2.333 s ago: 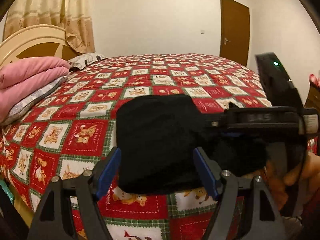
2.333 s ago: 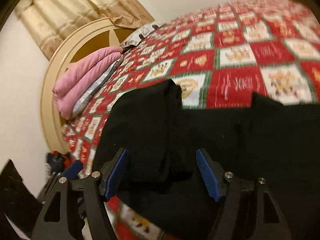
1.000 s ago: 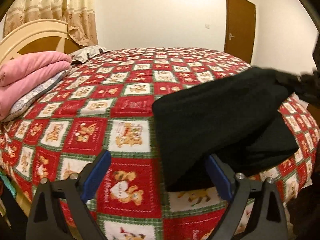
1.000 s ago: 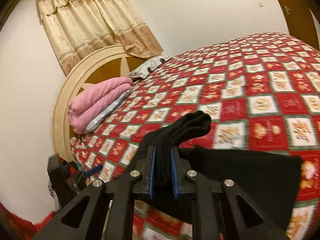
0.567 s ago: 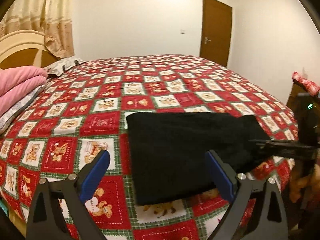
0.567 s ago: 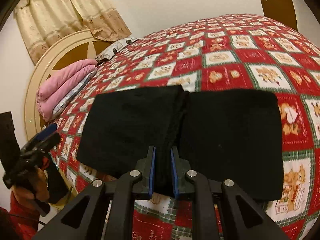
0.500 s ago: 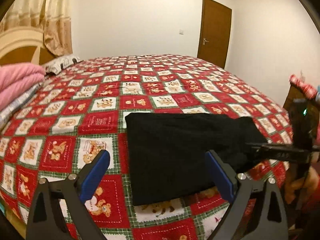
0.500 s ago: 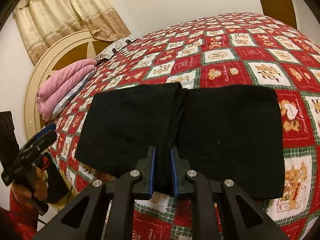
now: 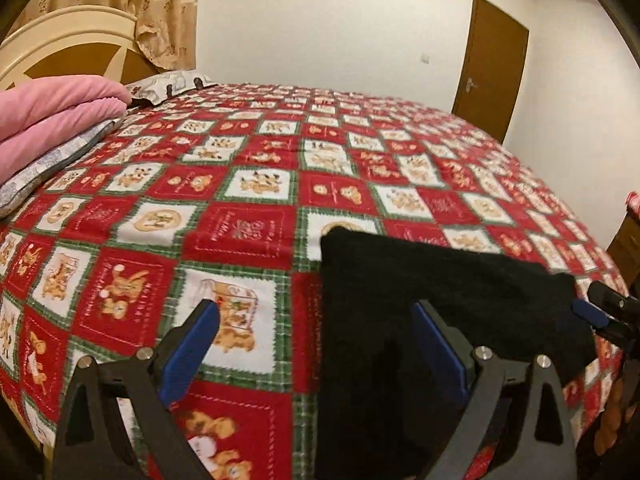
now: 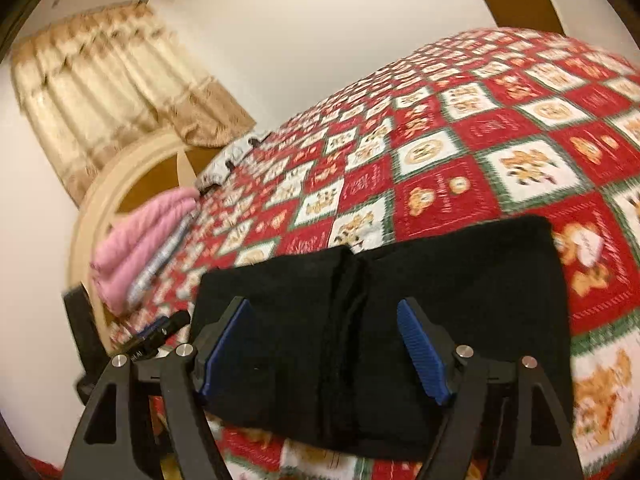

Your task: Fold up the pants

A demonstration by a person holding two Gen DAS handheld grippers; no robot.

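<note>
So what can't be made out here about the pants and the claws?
- Pants, left wrist view: the near edge is cut off by the frame and the left claw.
- Pants, right wrist view: the layer count at the middle ridge is lost to motion blur.
- Right claw, left wrist view: cut off by the edge.

Home bedroom: quilted bed (image 9: 260, 184), curtains (image 10: 104, 92).
</note>
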